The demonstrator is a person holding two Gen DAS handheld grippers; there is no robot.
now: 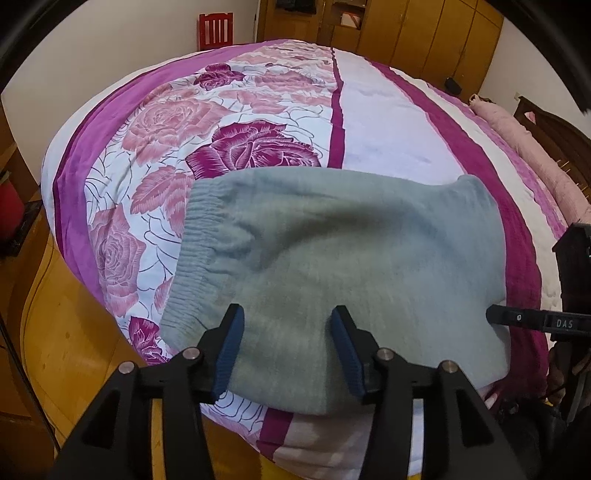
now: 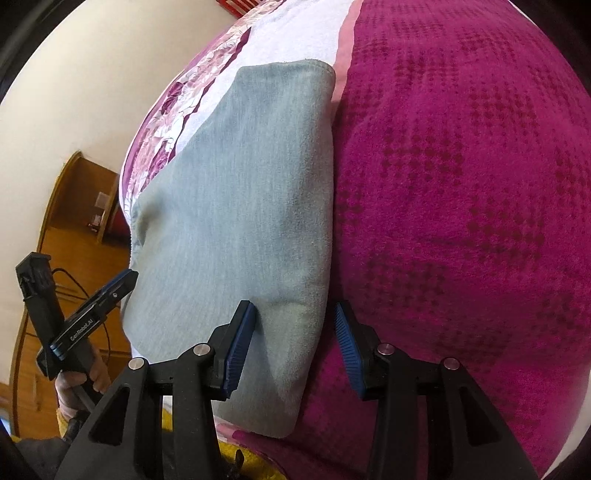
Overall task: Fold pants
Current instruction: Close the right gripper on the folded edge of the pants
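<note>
Pale grey-green pants (image 1: 332, 240) lie folded into a compact rectangle on the bed near its front edge, the elastic waistband (image 1: 199, 236) facing left. My left gripper (image 1: 288, 332) hovers open over the near edge of the pants, its blue pads apart and cloth showing between them. In the right wrist view the pants (image 2: 240, 203) run away from me, and my right gripper (image 2: 293, 332) stands open astride their right folded edge, with a gap at the right pad. The right gripper's finger (image 1: 495, 317) rests at the right side of the pants.
The bed wears a cover with pink and magenta roses (image 1: 229, 147) and a magenta blanket (image 2: 461, 184). A pink rolled quilt (image 1: 535, 158) lies at the far right. A red chair (image 1: 216, 29), wooden wardrobes (image 1: 406, 26) and wooden floor (image 1: 74, 332) surround the bed.
</note>
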